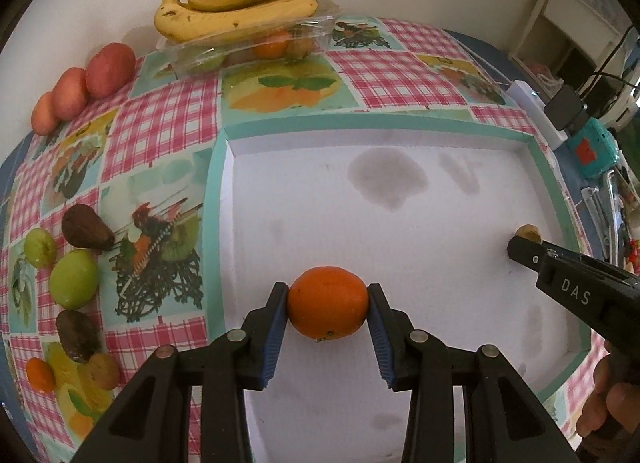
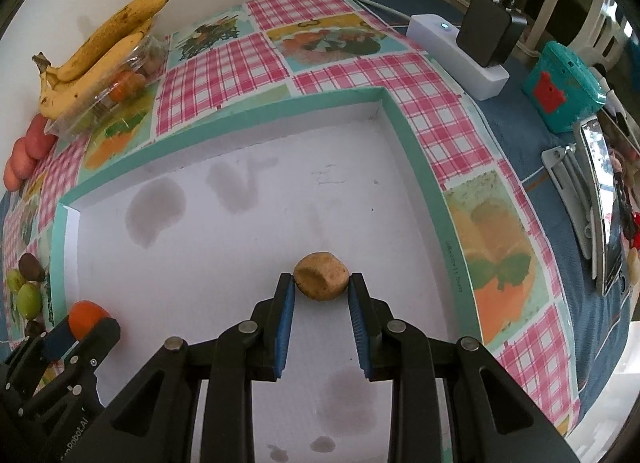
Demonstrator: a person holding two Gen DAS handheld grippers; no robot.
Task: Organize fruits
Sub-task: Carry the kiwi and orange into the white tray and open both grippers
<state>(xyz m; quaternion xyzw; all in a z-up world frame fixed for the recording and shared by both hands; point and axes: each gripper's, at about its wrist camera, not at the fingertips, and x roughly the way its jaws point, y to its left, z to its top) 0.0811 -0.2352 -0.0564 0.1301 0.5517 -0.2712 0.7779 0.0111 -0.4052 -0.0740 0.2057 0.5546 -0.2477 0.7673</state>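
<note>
The left gripper (image 1: 328,303) was closed on an orange (image 1: 327,302), both blue pads pressed against the fruit's sides. The orange was positioned over the white floor of a shallow tray (image 1: 400,135) with a teal rim, toward the tray's near left side. Whether the orange rested on the floor or hung just above it could not be determined.

The right gripper (image 2: 322,283) was closed on a small tan-brown fruit (image 2: 321,281), with each pad touching one side of it. This fruit was located over the tray (image 2: 280,103) floor, near the right wall. Contact with the floor could not be confirmed. In the left wrist view, the right gripper (image 1: 520,241) entered from the right edge, with a hand (image 1: 612,399) visible below it.

The tray floor carried several grey stains.

On the checked tablecloth (image 1: 160,123), left of the tray, lay loose fruits: two green fruits (image 1: 74,279), two dark brown fruits (image 1: 86,227) and a small orange fruit (image 1: 39,374). At the far wall, bananas (image 1: 240,3) lay on top of a clear plastic container (image 1: 256,47) holding more fruit. Three red apples (image 1: 110,69) stood in a row to its left.

A white power strip (image 2: 456,59) sat right of the tray
</note>
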